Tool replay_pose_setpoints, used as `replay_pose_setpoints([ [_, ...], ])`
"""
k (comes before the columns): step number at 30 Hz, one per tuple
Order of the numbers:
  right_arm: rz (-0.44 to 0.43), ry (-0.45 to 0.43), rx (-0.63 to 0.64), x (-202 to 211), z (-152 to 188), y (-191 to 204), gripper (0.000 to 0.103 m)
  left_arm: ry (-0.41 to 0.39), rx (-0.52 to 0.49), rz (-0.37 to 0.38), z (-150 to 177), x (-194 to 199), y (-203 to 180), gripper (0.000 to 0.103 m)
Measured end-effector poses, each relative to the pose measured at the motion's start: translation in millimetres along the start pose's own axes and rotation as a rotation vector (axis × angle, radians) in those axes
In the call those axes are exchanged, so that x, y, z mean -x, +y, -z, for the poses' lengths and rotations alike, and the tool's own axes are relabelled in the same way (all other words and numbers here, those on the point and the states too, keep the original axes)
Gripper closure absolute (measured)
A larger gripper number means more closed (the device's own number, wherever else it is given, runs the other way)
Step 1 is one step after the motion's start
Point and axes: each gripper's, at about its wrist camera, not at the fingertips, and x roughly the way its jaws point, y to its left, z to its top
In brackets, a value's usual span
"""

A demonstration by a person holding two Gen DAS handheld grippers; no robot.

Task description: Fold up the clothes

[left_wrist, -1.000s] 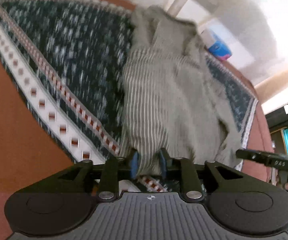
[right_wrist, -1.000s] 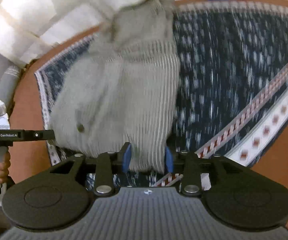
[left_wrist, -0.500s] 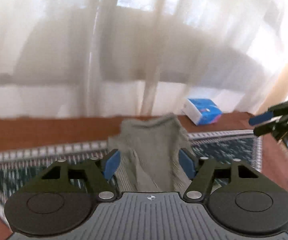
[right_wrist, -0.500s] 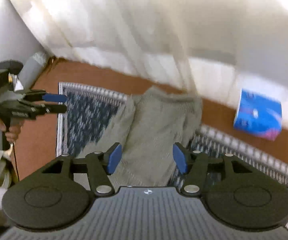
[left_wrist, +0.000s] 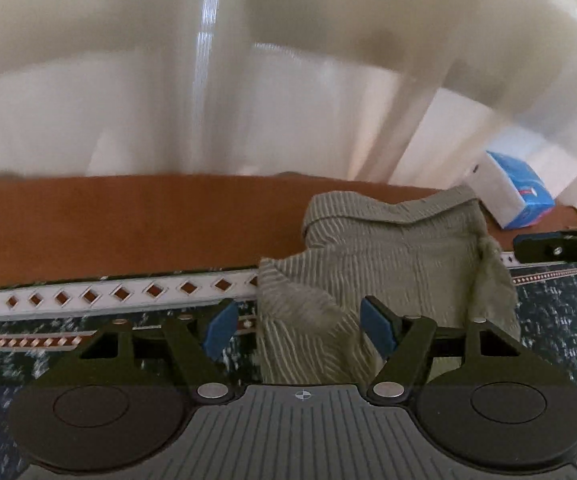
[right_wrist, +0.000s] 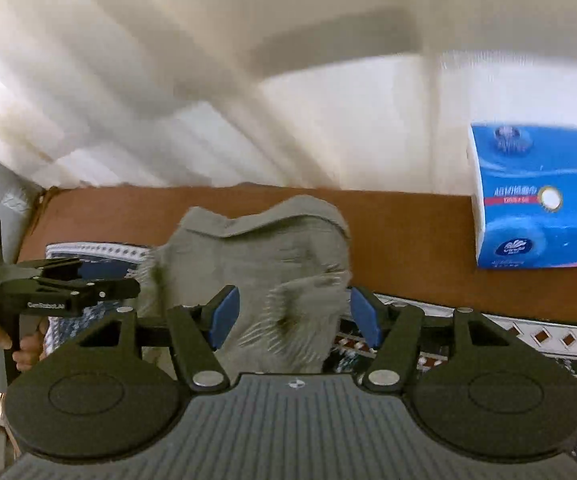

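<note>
An olive-green striped garment (left_wrist: 388,276) lies folded over itself near the far edge of the patterned cloth (left_wrist: 88,296), its collar toward the curtain. My left gripper (left_wrist: 298,330) stands open just before the garment's left side, its blue pads clear of the fabric. My right gripper (right_wrist: 294,320) hangs over the garment (right_wrist: 272,264) with its jaws opening; fabric shows between the pads, but they do not press on it. In the left wrist view the right gripper (left_wrist: 528,243) reaches in from the right. The left gripper (right_wrist: 128,286) shows in the right wrist view.
A blue and white tissue pack (right_wrist: 540,200) stands on the brown table (right_wrist: 408,240) to the right of the garment, also seen as the tissue pack (left_wrist: 516,196). A pale curtain (left_wrist: 248,80) hangs right behind the table's far edge. A hand (right_wrist: 28,344) holds the left gripper's handle.
Both grippers were shut on the garment's near hem, carried it across to the far side, then opened and let it go. The garment now lies doubled over.
</note>
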Motion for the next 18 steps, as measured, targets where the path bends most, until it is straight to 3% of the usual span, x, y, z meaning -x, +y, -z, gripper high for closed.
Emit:
replay_pose_setpoints([
  [10, -0.007, -0.062, -0.024, -31, 7, -15, 0.037, 0.005, -0.052, 0.08, -21, -37, -4, 0.027],
  [15, -0.025, -0.042, 0.017, -41, 3, -9, 0.042, 0.013, -0.08, 0.08, -24, -46, -7, 0.037],
  [16, -0.026, -0.034, 0.025, -44, 2, -8, 0.043, 0.012, -0.08, 0.079, -24, -47, -7, 0.04],
  [18, -0.02, -0.031, 0.025, -46, 2, -8, 0.049, 0.01, -0.084, 0.073, -25, -47, -7, 0.064],
])
